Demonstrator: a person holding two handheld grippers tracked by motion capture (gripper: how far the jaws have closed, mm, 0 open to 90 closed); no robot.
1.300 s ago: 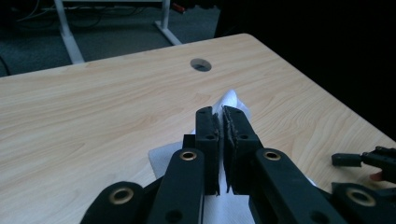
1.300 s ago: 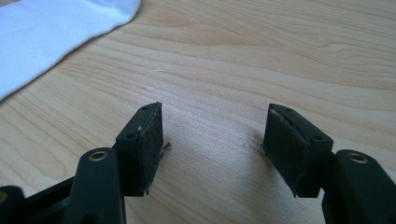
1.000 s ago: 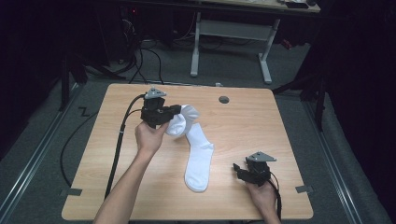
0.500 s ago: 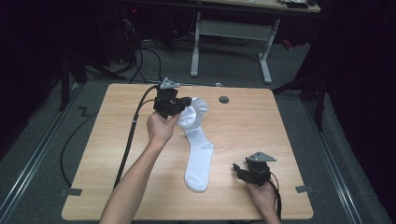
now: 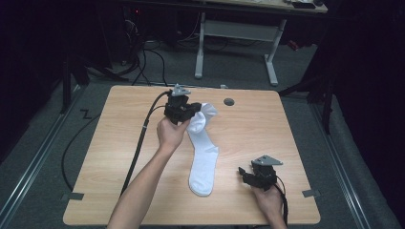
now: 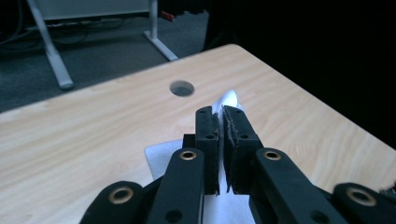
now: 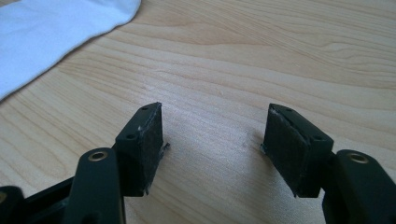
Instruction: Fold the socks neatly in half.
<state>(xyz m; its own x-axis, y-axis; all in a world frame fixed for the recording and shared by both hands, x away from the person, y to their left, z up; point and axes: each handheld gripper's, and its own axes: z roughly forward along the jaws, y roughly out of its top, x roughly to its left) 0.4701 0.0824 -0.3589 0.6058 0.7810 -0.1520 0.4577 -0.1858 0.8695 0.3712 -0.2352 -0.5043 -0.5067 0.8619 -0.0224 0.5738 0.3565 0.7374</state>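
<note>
A white sock (image 5: 204, 160) lies lengthwise on the wooden table (image 5: 296, 138), toe toward the near edge. My left gripper (image 5: 192, 114) is shut on the sock's cuff end at the far middle of the table. In the left gripper view the jaws (image 6: 221, 125) are pinched together with white fabric (image 6: 229, 99) sticking out past the tips and more sock (image 6: 161, 157) below. My right gripper (image 5: 247, 175) rests near the front right, to the right of the toe, open. In the right gripper view its jaws (image 7: 215, 140) stand apart over bare wood, with the sock (image 7: 51, 32) at the upper left.
A round cable hole (image 5: 229, 101) sits in the table near the far edge, just beyond the left gripper, also seen as the hole (image 6: 182, 87). The left gripper's black cable (image 5: 141, 143) trails off the table's front left. A white desk frame (image 5: 236, 31) stands behind.
My left gripper has moved to the right and slightly away with the cuff in it, drawing the sock's upper part straighter. The right gripper has stayed in place.
</note>
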